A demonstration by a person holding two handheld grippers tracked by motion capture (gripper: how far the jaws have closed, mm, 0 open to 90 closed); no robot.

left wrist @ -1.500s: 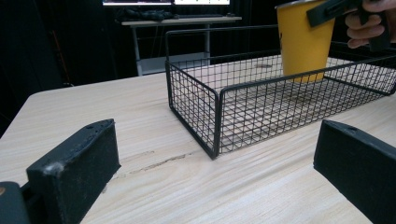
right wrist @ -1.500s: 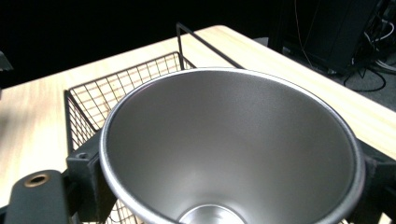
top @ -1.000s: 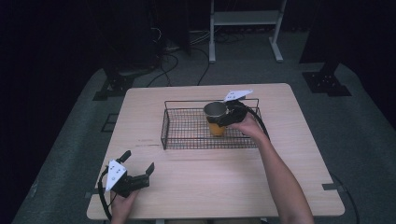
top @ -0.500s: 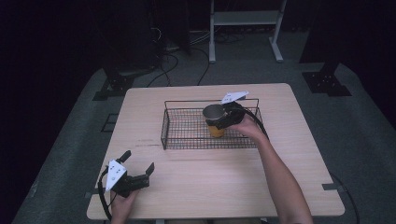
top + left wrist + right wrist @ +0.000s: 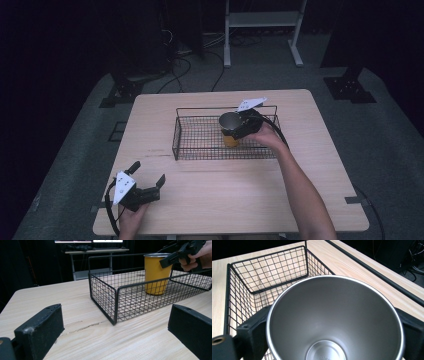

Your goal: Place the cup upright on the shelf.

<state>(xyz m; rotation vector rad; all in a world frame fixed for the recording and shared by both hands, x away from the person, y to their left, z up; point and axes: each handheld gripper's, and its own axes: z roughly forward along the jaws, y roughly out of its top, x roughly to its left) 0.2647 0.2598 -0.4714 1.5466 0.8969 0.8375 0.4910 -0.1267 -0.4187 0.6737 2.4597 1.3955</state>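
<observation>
A yellow metal cup (image 5: 230,134) with a bare steel inside stands upright in the right half of a black wire basket (image 5: 200,150). My right gripper (image 5: 232,125) is shut on the cup, one jaw on each side near the rim. In the right gripper view the cup (image 5: 334,322) sits between the jaws of my right gripper (image 5: 334,337), with the basket (image 5: 242,277) beyond. My left gripper (image 5: 148,172) rests open at the near left of the table, holding nothing. In the left gripper view my left gripper (image 5: 116,325) faces the basket (image 5: 105,297), the cup (image 5: 155,275) and the right gripper (image 5: 175,255).
The basket lies in the far middle of a light wooden table (image 5: 240,195). A white metal stand (image 5: 262,20) and cables are on the dark floor beyond the table. A floor base (image 5: 350,85) sits off the far right corner.
The right gripper and the cup have dropped slightly inside the basket. The left gripper has not moved.
</observation>
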